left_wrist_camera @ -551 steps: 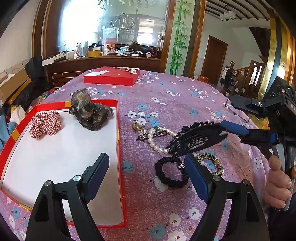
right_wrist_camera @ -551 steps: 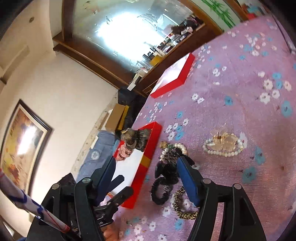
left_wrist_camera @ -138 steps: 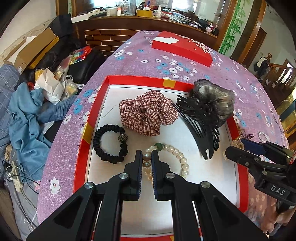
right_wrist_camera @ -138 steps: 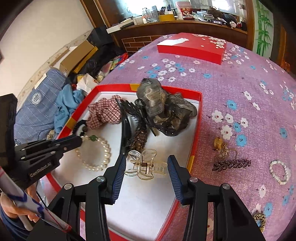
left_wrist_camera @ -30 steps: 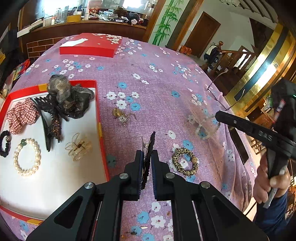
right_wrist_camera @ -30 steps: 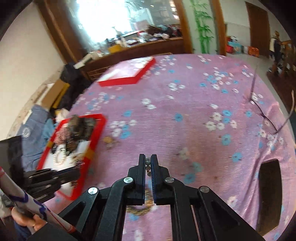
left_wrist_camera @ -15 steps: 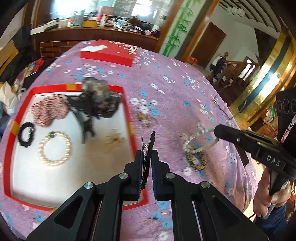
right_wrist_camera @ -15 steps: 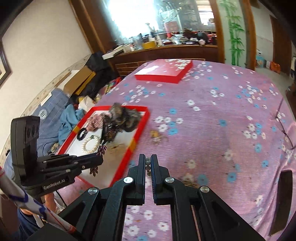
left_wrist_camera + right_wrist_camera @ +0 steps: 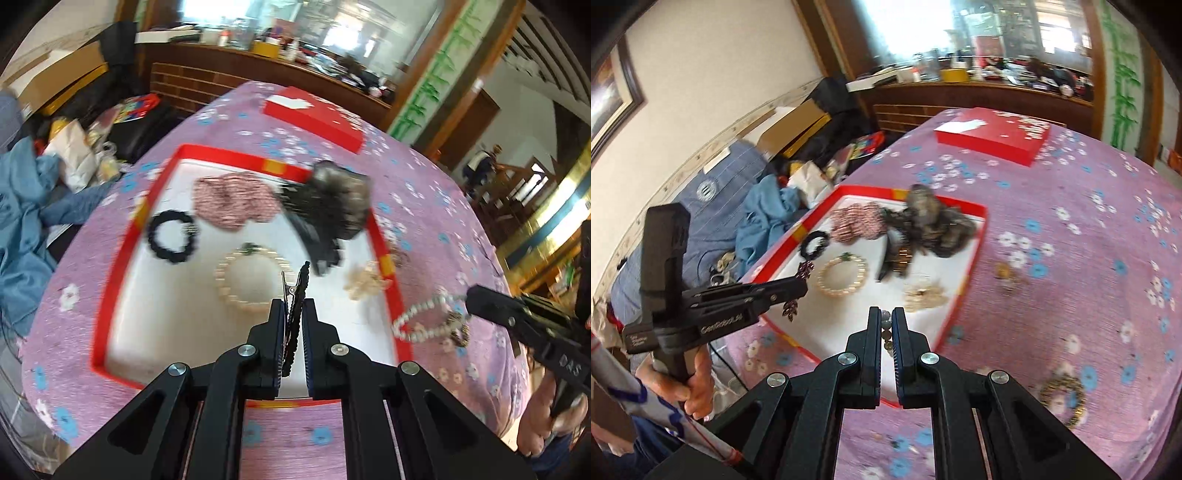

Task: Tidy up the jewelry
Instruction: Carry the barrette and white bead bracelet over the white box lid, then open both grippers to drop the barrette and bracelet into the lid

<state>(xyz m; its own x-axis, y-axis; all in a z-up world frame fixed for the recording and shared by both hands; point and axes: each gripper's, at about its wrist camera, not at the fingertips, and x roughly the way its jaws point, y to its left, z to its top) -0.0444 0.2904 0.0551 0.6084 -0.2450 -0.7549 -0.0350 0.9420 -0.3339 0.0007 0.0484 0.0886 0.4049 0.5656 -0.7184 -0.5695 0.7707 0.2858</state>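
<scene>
My left gripper (image 9: 293, 308) is shut on a dark leaf-shaped hair clip (image 9: 300, 284), held edge-on above the near part of the red-rimmed white tray (image 9: 122, 266). In the right wrist view the left gripper (image 9: 802, 288) shows the purple clip (image 9: 805, 271) over the tray's left rim. My right gripper (image 9: 885, 314) is shut on a pearl bracelet (image 9: 885, 334) over the tray's (image 9: 973, 243) near right corner; in the left wrist view the bracelet (image 9: 421, 321) dangles from the right gripper (image 9: 470, 295). The tray holds a plaid scrunchie (image 9: 232, 201), black hair tie (image 9: 171, 236), pearl bracelet (image 9: 251, 282), black comb with grey hairpiece (image 9: 332, 210) and clear claw clip (image 9: 364, 282).
A spotted gold bracelet (image 9: 1063, 402) and a small gold trinket (image 9: 1004, 275) lie on the purple flowered tablecloth right of the tray. A red box lid (image 9: 993, 134) sits at the table's far side. Clothes and boxes are piled on the floor at the left (image 9: 26, 206).
Both grippers have swung left from the open tablecloth to over the tray, staying shut on the hair clip and the bracelet. The tray now fills the middle of both views.
</scene>
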